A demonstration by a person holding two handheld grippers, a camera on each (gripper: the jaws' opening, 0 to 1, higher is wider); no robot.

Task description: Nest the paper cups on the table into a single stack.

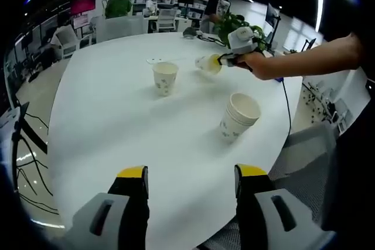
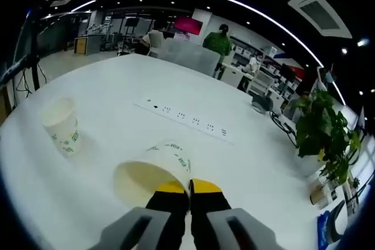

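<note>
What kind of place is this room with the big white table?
Probably an open-plan office: a large round white table bears a long white power strip, with desks and shelves behind and a green potted plant.

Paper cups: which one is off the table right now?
The cup clamped in the right gripper, tipped sideways in the air. The single cup and the nested stack both stand upright on the table.

Held cup [image 2: 153, 174] rim behind right claw [image 2: 188, 189], cup print illegible
</note>
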